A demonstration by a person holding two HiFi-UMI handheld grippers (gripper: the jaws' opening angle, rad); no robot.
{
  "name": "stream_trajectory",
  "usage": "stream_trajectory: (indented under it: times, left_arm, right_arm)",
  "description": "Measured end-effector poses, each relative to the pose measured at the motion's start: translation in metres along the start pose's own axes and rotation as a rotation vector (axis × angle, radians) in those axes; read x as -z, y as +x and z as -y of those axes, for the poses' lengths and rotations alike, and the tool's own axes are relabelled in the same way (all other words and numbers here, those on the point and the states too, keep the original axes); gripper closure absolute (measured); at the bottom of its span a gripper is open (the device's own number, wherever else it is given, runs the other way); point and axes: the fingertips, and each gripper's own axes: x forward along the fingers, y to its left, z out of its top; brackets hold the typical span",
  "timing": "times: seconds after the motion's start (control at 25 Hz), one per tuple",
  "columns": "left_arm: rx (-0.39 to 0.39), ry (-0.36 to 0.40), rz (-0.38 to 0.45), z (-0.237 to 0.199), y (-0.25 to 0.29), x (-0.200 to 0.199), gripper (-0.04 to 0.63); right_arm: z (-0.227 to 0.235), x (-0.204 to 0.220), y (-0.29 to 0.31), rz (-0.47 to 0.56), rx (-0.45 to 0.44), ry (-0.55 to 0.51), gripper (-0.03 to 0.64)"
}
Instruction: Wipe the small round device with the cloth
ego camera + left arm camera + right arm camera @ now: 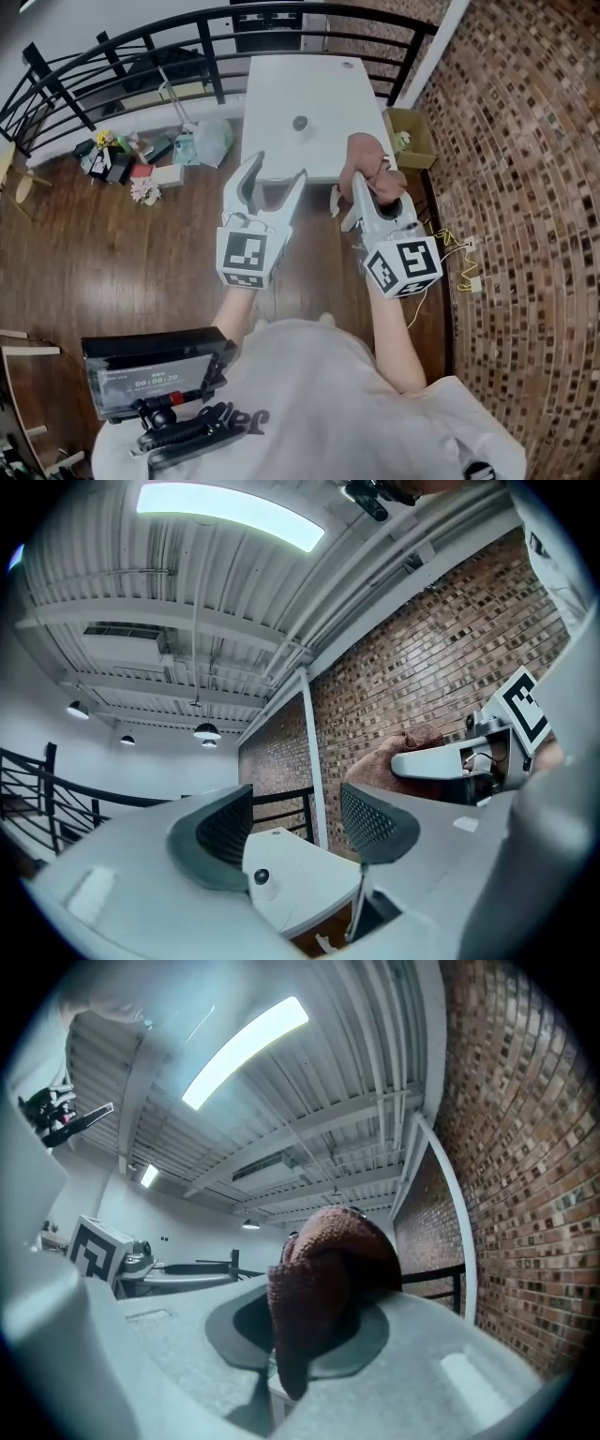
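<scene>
The small round dark device [300, 123] sits near the middle of a white table [281, 84] ahead of me. My left gripper [278, 169] hangs short of the table's near edge, open, with nothing between its jaws. Through that gap in the left gripper view [298, 822] I see the table [309, 892] and the device [262, 877]. My right gripper [377, 183] is level with it, at the table's near right corner, shut on a bunched brown cloth [367, 157]. In the right gripper view [309, 1321] the cloth [323, 1279] fills the jaws and droops over them.
A black railing [141, 47] curves behind the table. Bags and small clutter [141, 159] lie on the wooden floor to the left. A cardboard box [417, 141] stands by the brick wall [525, 187] on the right. A black screen unit [155, 375] sits by my body.
</scene>
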Motion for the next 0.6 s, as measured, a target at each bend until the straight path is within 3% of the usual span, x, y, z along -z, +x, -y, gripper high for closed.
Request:
stream_trajectory:
  times: [0.6]
  left_arm:
    - [0.040,-0.018,-0.028,0.008,0.011,0.010,0.293]
  right_arm:
    - [0.012,0.002,-0.006,0.016,0.054,0.009,0.591]
